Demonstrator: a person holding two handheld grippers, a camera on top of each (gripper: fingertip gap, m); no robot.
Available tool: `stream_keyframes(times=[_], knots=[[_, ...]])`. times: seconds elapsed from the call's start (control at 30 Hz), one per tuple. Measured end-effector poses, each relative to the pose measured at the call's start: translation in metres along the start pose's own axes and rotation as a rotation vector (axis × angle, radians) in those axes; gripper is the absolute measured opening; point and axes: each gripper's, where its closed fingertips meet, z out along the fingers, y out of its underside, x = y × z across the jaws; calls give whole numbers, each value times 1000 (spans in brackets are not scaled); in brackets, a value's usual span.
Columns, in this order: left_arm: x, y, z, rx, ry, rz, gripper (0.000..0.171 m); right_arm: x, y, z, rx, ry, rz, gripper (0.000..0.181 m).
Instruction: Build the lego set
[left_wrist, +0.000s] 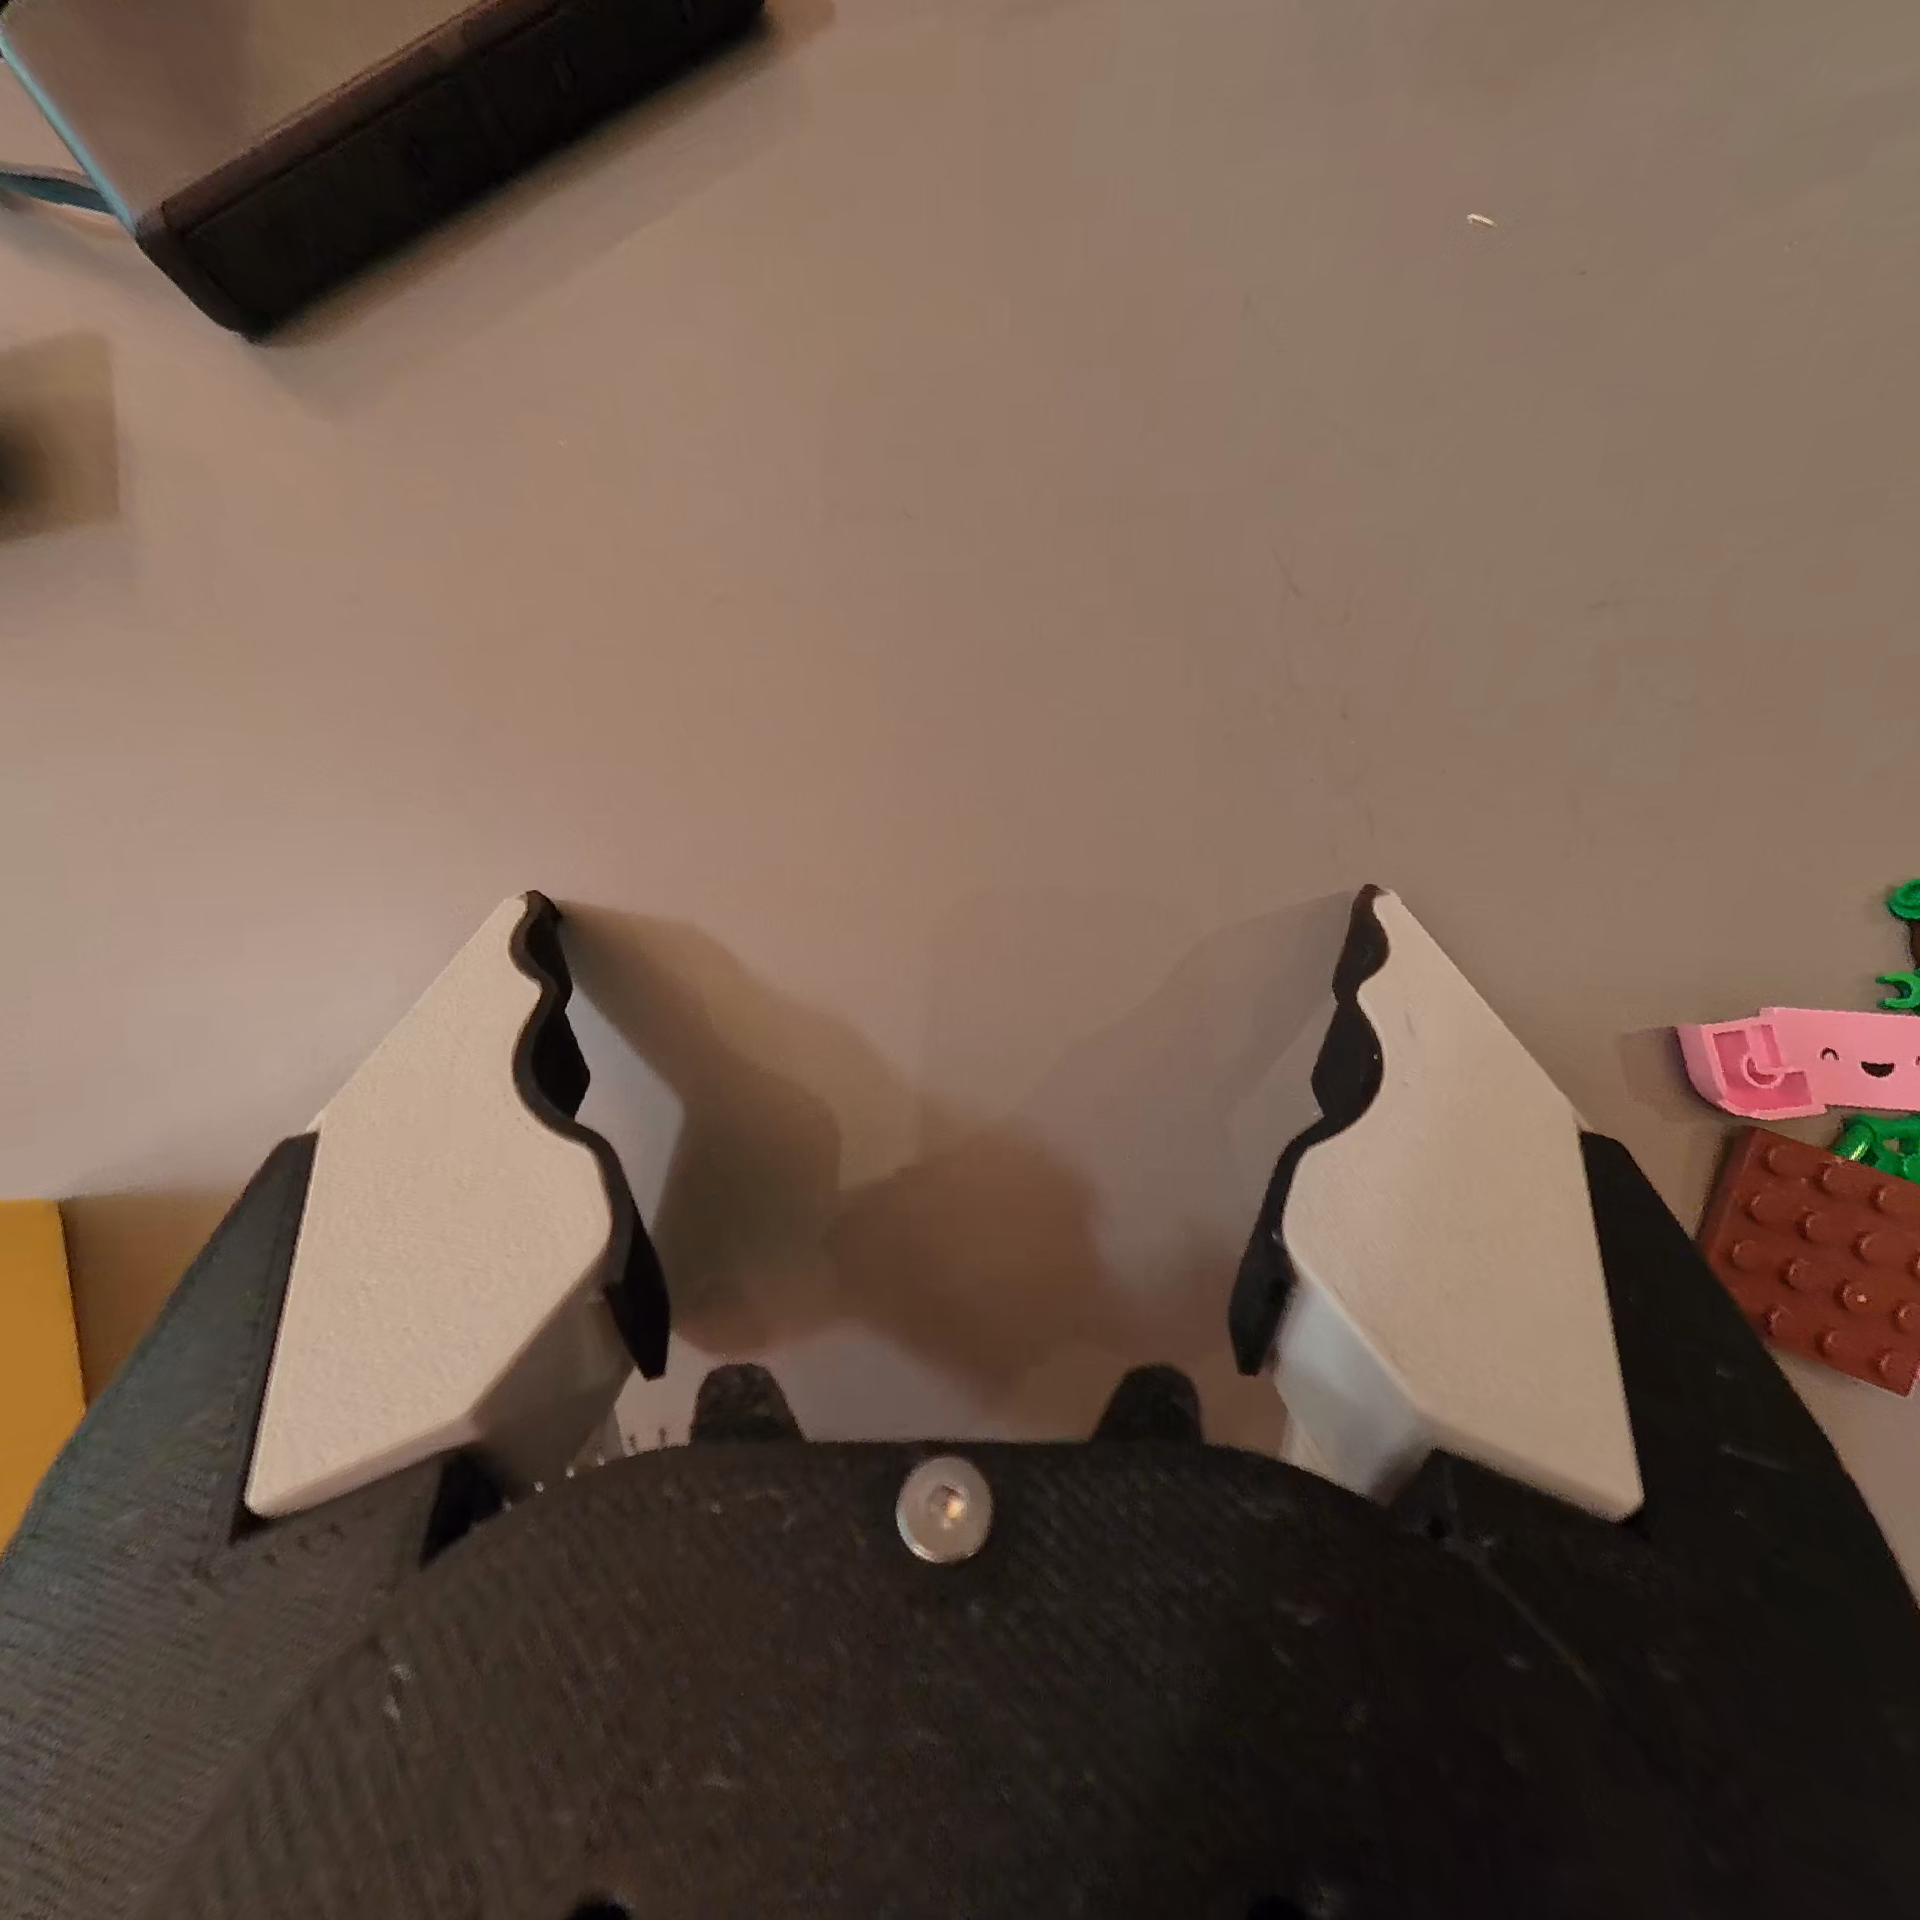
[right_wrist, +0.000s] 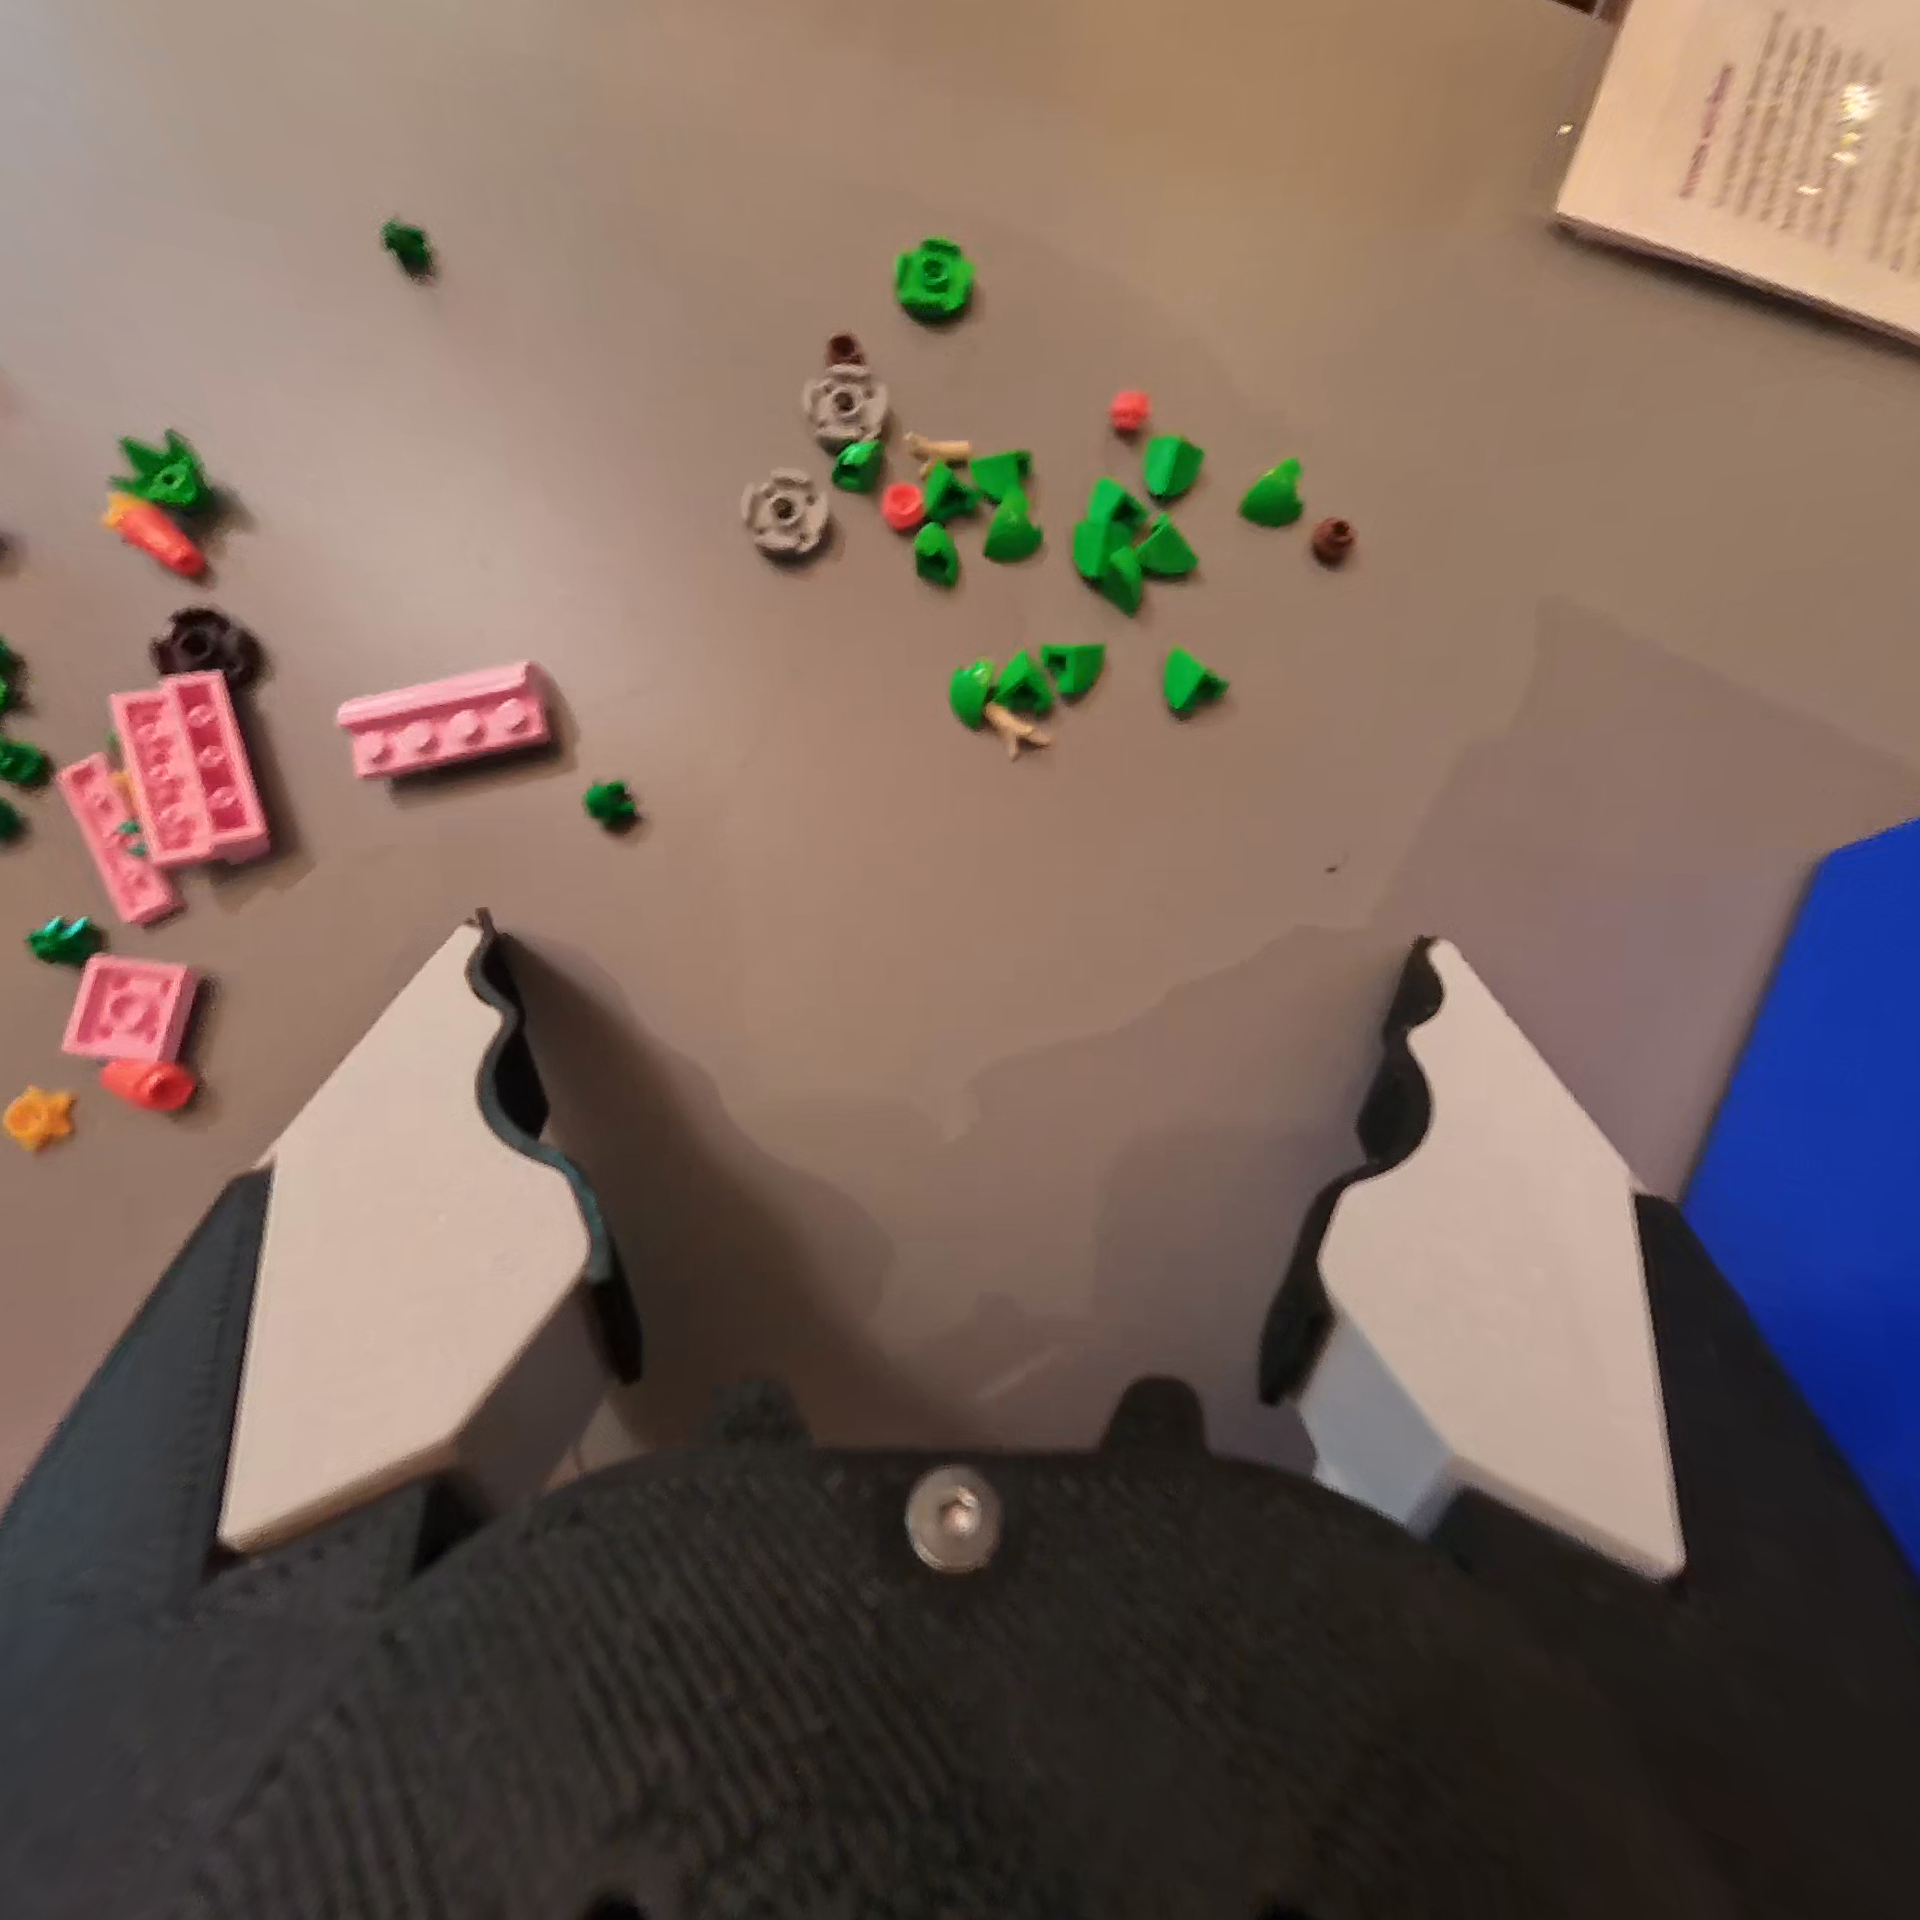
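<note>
— Showing on the grey-brown table (right_wrist: 1039, 156): bright green curved bits (right_wrist: 1117, 540) far off, two grey round plates (right_wrist: 787, 512), a pink studded brick (right_wrist: 447, 720) lying left.

— And nearer left, glowing orange, a carrot (right_wrist: 161, 535) wearing green leaves; a yellow flower (right_wrist: 40, 1117) too.

— Sitting right: a blue sheet (right_wrist: 1829, 1091).

— Over by the other view, showing a reddish-brown studded plate (left_wrist: 1829, 1252) and a pink block (left_wrist: 1808, 1075) bearing a black smiling face.

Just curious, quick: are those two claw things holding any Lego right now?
Left gripper: jaws open, holding nothing.
Right gripper: jaws open, holding nothing.
</note>
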Motion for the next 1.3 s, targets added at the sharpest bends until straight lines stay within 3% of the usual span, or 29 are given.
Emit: stream_keyframes(times=[0.07, 0.13, 0.17, 0.2, 0.23, 0.27, 0.33, 0.4, 0.47, 0.57, 0.73, 0.83, 0.93, 1.03, 1.13, 1.3], knots=[[-1, 0, 1, -3, 7, 3, 146, -1, -3, 1, 5, 5, 7, 157], [8, 5, -3, -10, 84, 53, 159, -9, -12, -4, 48, -11, -45, 132], [7, 6, -6, -7, 93, 88, 151, -14, -19, -9, 87, -9, -93, 124], [-4, 5, -10, -12, 55, 94, 127, -18, -27, -15, 128, 5, -141, 116], [-9, 6, -16, -25, 50, 74, 114, -22, -33, -21, 166, 19, -186, 108], [-14, 4, -25, -8, 35, 52, 108, -25, -37, -27, 200, 32, -218, 100], [-12, -18, -55, 143, 17, 63, 109, -29, -42, -36, 267, 58, -229, 86], [13, -46, -90, 336, 49, 123, 90, -32, -43, -45, 330, 58, -210, 80], [52, -67, -112, 454, 142, 192, 62, -35, -42, -54, 382, 57, -217, 51], [106, -81, -112, 450, 273, 261, 46, -39, -46, -64, 413, 64, -242, 29], [166, -91, -98, 448, 418, 302, 38, -57, -62, -82, 521, 5, -221, 20], [188, -90, -88, 441, 454, 362, 1, -60, -82, -91, 574, 17, -236, 27], [189, -99, -64, 425, 281, 484, 0, -65, -95, -80, 548, -3, -287, 28], [185, -126, -59, 555, 25, 634, 0, -75, -91, -59, 499, -73, -299, 32], [198, -124, -59, 570, 49, 622, 0, -80, -73, -48, 456, -148, -258, 32], [192, -116, -54, 586, 142, 473, 0, -75, -58, -49, 445, -244, -144, 32]])
